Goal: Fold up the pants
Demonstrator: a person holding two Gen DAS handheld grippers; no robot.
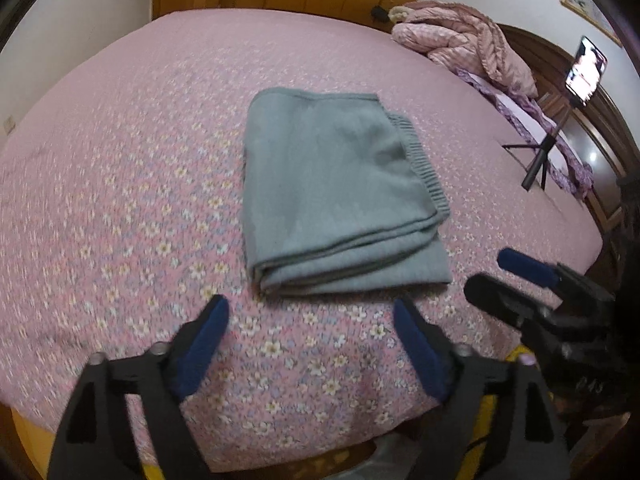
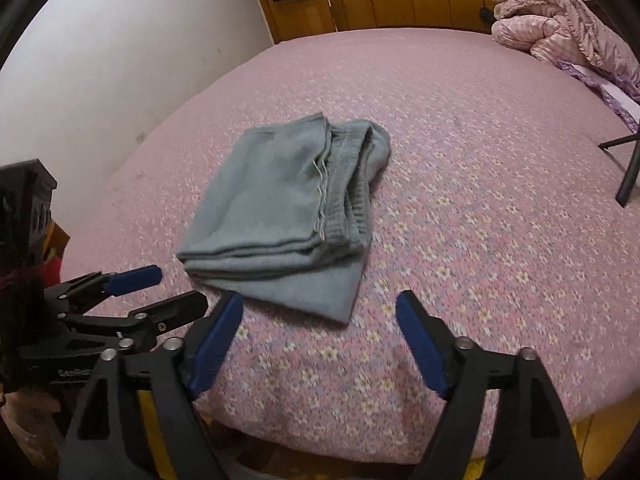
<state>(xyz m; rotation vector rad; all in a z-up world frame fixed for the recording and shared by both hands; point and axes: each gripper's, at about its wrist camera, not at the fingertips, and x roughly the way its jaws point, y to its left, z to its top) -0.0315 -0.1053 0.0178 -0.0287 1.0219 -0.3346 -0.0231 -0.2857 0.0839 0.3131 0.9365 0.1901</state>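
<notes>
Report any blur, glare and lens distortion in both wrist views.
Left wrist view: strong fisheye curving of the bed, dark vignette corners, glare from the phone screen, slight softness overall. Right wrist view: same barrel distortion, floral bedspread slightly blurred, pants reasonably sharp.

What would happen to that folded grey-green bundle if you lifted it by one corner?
The pants would probably flop and unfold: they are soft knit cloth, stacked in loose layers with nothing holding them. They look light. Pushed, they would likely bunch against the flowered bedspread rather than slide.
</notes>
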